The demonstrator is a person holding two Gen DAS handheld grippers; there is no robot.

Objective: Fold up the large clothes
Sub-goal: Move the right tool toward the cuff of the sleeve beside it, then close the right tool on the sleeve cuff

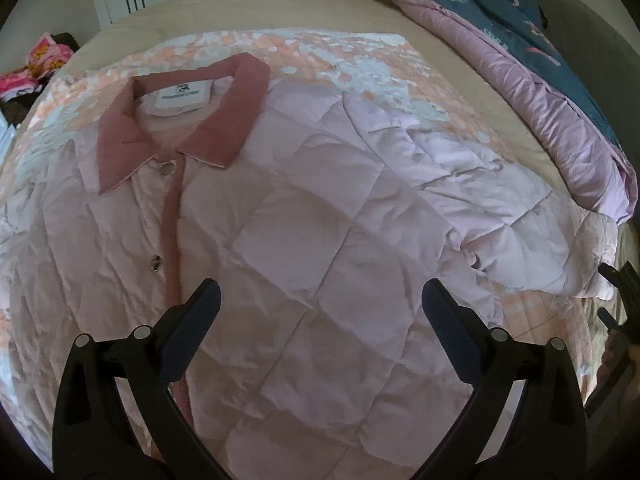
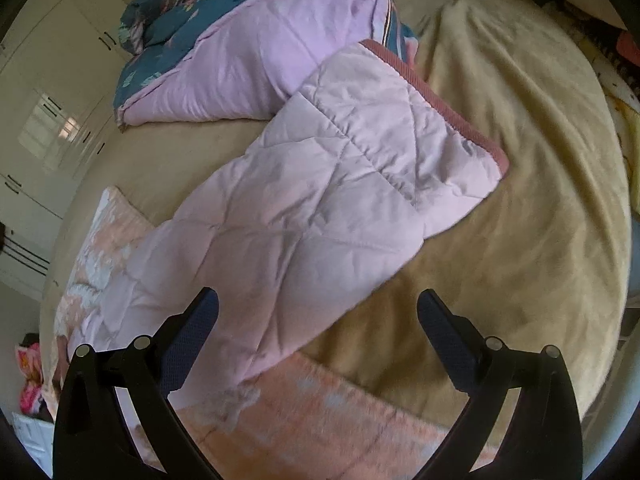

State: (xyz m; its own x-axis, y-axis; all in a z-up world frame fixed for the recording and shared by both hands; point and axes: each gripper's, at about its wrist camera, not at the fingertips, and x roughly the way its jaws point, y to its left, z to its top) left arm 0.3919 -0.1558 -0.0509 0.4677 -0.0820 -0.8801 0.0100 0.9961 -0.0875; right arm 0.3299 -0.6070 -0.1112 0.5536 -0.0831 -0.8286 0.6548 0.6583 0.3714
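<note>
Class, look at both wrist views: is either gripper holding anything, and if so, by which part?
Nothing is held. The left gripper and right gripper are both open above the pink quilted jacket.

Noted pale pink diamond-quilted jacket with dusty rose collar, peach-and-white patchy blanket, teal floral lilac-backed duvet, beige sheet, black grippers.

I see a bed covered in a tan sheet, with a peach-and-white patterned quilt spread flat on it. On the quilt lies a pink jacket, front up, one sleeve reaching off the quilt's edge onto the sheet. A bunched lilac-and-teal duvet sits on the sheet beyond that sleeve.
</note>
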